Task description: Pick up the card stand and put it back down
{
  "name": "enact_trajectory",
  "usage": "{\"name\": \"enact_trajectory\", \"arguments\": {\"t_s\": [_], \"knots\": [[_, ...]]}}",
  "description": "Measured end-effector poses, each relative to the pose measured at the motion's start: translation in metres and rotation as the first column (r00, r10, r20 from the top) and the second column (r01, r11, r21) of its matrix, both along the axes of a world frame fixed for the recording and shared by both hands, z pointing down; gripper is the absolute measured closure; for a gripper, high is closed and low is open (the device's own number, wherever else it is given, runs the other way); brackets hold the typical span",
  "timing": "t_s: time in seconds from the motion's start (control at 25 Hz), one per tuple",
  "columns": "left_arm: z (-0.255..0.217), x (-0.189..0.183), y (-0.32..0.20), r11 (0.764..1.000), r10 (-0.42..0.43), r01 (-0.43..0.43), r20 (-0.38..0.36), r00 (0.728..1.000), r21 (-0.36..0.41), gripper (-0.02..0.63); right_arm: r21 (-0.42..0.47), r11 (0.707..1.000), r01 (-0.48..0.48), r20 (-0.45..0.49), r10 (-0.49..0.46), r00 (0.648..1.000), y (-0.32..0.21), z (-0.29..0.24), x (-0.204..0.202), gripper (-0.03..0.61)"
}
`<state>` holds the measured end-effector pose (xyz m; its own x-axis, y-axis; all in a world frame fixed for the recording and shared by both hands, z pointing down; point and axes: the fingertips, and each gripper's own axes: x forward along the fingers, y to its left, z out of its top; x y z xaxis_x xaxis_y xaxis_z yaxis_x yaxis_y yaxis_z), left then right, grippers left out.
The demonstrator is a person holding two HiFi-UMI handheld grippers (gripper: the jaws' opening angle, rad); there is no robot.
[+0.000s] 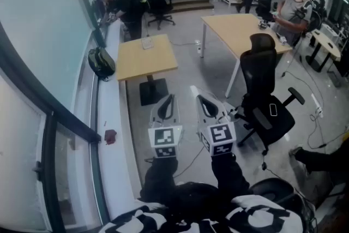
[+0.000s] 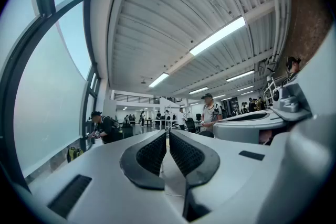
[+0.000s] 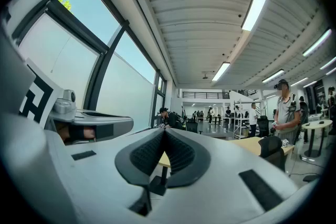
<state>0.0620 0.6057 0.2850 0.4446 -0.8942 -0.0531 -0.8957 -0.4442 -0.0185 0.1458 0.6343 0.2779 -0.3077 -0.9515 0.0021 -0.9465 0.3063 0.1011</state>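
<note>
Small, pale, see-through card stand [image 1: 146, 42]: upright, alone on the light wooden square table [image 1: 155, 65], close to its far edge, roughly midway across. Details too small to tell.

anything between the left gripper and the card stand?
Head view: only bare tabletop and the table's black foot lie between the left gripper and the card stand.
</note>
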Motion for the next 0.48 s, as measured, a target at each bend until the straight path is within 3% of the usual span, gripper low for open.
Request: {"name": "enact_trajectory", "arguments": {"t_s": [0.48], "knots": [[0.014, 0.017, -0.004, 0.999, 0.03, -0.03, -0.006, 1.0, -0.029, 0.592, -0.029, 1.0, 0.008, 0.007, -0.007, 1.0, 0.001, 0.02, 0.008, 0.561]]}}
